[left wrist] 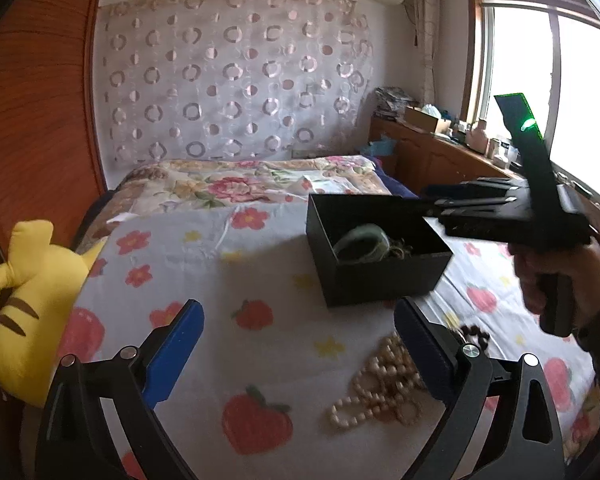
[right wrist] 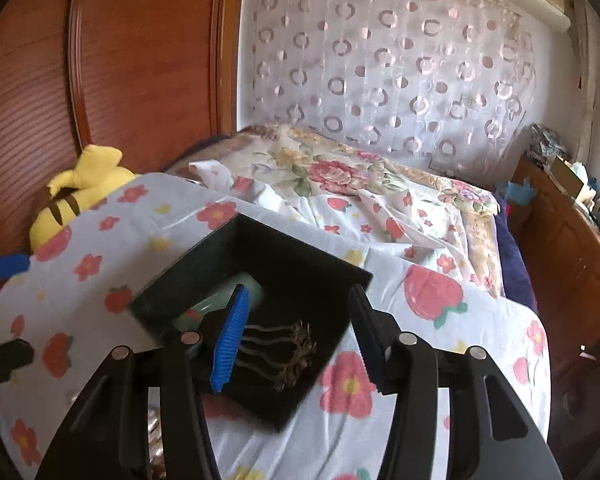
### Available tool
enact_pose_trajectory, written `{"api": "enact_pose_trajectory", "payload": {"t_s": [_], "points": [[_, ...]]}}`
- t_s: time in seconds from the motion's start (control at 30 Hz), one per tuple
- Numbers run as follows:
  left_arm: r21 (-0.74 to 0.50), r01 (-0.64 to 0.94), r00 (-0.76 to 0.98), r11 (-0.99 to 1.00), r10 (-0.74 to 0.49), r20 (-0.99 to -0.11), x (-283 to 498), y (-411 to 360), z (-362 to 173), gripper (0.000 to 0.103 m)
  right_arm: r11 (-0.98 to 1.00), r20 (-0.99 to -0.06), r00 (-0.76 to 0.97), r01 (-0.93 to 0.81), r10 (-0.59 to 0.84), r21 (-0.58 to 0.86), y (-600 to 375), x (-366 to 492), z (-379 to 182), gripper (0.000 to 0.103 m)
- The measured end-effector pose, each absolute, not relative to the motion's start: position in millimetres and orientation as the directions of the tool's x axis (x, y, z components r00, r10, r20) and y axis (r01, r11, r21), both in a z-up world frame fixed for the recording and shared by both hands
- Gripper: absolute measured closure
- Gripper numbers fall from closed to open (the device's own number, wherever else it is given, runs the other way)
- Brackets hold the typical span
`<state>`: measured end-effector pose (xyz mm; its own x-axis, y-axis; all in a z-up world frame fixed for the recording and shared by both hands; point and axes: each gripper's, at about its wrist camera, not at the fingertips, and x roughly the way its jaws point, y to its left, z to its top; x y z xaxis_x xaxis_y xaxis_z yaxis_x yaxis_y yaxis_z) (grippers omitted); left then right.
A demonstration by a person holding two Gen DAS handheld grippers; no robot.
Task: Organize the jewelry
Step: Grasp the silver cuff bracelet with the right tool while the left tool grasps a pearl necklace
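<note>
A black open box [left wrist: 380, 284] sits on the fruit-print bedsheet [left wrist: 260, 264]. Inside lie a green bangle [left wrist: 360, 244] and bronze hairpins [right wrist: 288, 352]. A cream bead necklace [left wrist: 380, 392] is heaped on the sheet in front of the box, beside the inner side of my left gripper's right finger, with a dark bead bracelet [left wrist: 476, 332] just past it. My left gripper [left wrist: 300, 320] stands open with nothing between its fingers. My right gripper [right wrist: 300, 300] hangs open over the box [right wrist: 300, 264], the hairpins below its gap and untouched. A hand [left wrist: 556, 276] holds its handle.
A yellow plush toy [left wrist: 24, 320] lies at the sheet's left edge against the wooden headboard [left wrist: 32, 120]. A folded floral quilt [left wrist: 240, 184] lies behind the box. A wooden cabinet [left wrist: 440, 156] with clutter runs under the window on the right.
</note>
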<state>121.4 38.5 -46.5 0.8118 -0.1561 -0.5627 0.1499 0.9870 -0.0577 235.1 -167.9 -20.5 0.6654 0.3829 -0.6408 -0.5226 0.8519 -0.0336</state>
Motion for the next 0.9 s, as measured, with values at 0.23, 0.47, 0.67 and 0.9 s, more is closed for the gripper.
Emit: {"api": "enact_pose_trajectory", "payload": {"t_s": [0.23,0.47,0.67,0.9], "points": [[-0.101,0.139,0.788,0.985,-0.172,-0.591,95.5,45.8,-59.7,0.010,0.782,-0.662,0.603,-0.622,0.444,-0.042,-184.0,174.3,-25.8,0.049],[-0.085,0.145,0.774,0.986,-0.167,-0.610,82.0,45.5,-68.3,0.010,0.738,-0.717,0.514,-0.675,0.471,0.000,-172.4,144.0,-40.7,0.037],[-0.081,0.161,0.764,0.984,-0.176,-0.620,78.6,44.7,-72.1,0.010,0.706,-0.759,0.464,-0.708,0.458,-0.007,-146.4,128.8,-64.8,0.035],[-0.081,0.156,0.761,0.984,-0.172,-0.626,75.2,46.5,-74.2,0.010,0.694,-0.782,0.455,-0.719,0.426,-0.041,-130.4,130.1,-74.6,0.040]]}}
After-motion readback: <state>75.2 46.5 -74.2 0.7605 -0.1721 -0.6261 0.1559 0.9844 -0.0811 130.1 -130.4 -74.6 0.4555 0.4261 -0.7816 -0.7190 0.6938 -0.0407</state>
